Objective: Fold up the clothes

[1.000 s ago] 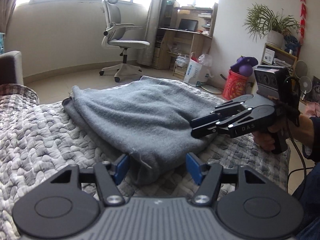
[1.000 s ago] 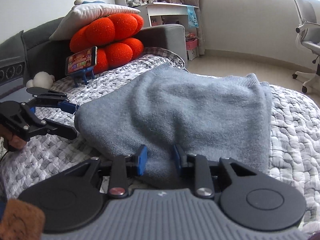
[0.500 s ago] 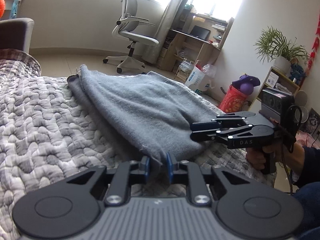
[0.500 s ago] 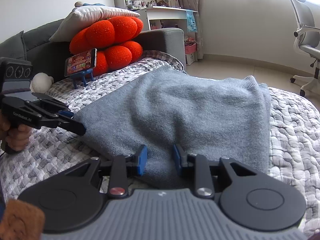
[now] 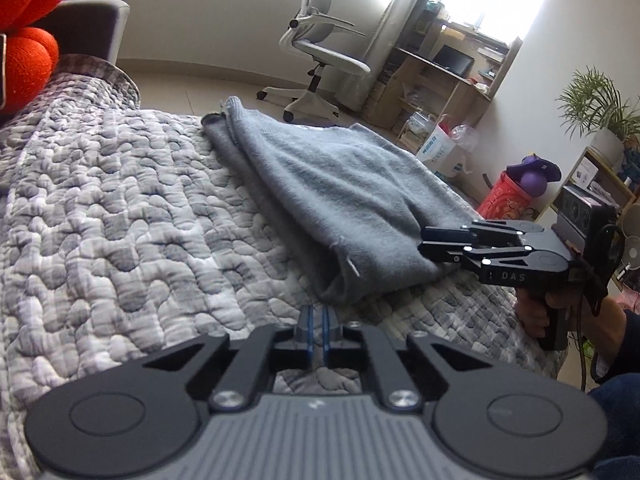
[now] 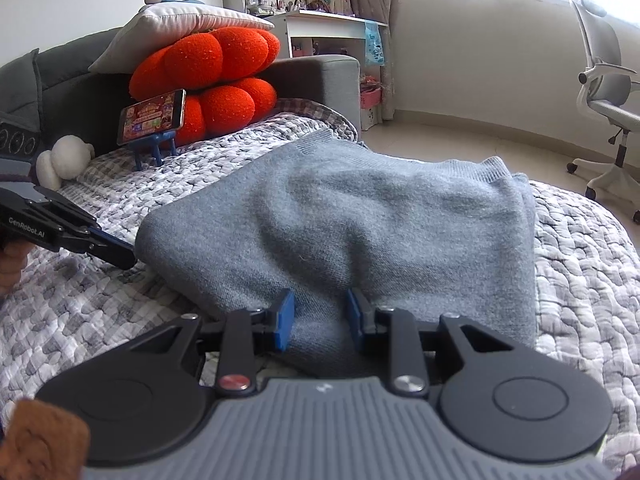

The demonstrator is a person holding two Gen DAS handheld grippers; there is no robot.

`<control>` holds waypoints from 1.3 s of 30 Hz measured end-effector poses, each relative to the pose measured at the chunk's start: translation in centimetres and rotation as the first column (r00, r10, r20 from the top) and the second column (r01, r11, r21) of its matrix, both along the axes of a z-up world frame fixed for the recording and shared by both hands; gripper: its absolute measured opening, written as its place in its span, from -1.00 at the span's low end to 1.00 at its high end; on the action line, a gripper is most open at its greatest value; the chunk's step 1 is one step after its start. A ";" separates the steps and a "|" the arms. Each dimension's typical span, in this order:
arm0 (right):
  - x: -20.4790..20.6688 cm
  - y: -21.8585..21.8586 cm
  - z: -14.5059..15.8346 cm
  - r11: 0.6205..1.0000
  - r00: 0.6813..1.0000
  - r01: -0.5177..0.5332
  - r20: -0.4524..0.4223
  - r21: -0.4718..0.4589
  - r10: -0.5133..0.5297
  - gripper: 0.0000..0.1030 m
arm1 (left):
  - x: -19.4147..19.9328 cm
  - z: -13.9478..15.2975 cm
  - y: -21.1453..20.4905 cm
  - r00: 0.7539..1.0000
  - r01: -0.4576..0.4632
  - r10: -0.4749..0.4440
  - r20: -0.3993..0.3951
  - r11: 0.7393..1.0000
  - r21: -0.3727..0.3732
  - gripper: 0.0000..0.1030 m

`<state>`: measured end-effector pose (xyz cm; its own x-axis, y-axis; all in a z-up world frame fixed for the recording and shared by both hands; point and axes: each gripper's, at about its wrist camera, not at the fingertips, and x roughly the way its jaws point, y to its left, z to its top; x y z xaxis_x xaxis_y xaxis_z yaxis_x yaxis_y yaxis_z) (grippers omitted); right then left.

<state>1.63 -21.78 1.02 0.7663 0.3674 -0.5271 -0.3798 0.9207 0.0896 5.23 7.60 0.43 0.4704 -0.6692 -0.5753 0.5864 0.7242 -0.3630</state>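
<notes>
My left tool (image 5: 318, 330) is pinched nearly closed, its blue pads (image 5: 306, 330) together just short of the near corner of the grey sweater (image 5: 340, 192); whether any cloth is caught I cannot tell. My right tool (image 6: 320, 316) clamps a thick fold of the sweater's near edge. The sweater lies folded on the quilted bed (image 5: 120, 208), reaching away from both tools.

A grey sweater (image 6: 360, 232) lies folded on the quilted bed cover (image 6: 80, 304). The right gripper (image 6: 320, 316) pinches its near fold between blue pads. At far left the left gripper (image 6: 120, 254) touches the sweater's corner, its jaws together.
</notes>
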 end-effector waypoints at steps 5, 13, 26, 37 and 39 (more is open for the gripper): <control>0.0 0.6 0.1 1.000 1.000 0.020 -0.001 -0.003 -0.020 -0.31 | -1.5 3.5 -0.6 0.995 -0.038 0.049 0.086 0.991 -0.127 -0.88; -0.8 1.4 1.3 0.997 0.997 0.074 0.030 -0.007 -0.074 -0.28 | -0.7 3.2 -8.9 0.986 -0.060 0.048 0.160 0.996 0.069 -0.82; -1.5 -1.5 1.1 0.991 0.991 0.130 0.038 -0.024 -0.129 -0.41 | -0.3 0.0 -7.5 0.978 -0.164 0.142 0.156 0.977 0.134 -0.82; -2.4 -5.8 0.5 0.972 0.972 0.236 0.019 -0.005 -0.236 -0.42 | -0.6 -0.6 -7.4 0.961 -0.257 0.242 0.131 0.960 0.110 -0.82; -2.5 -5.4 0.4 0.971 0.971 0.238 0.030 -0.024 -0.237 -0.42 | -0.6 -0.8 -7.3 0.956 -0.278 0.265 0.121 0.956 0.097 -0.82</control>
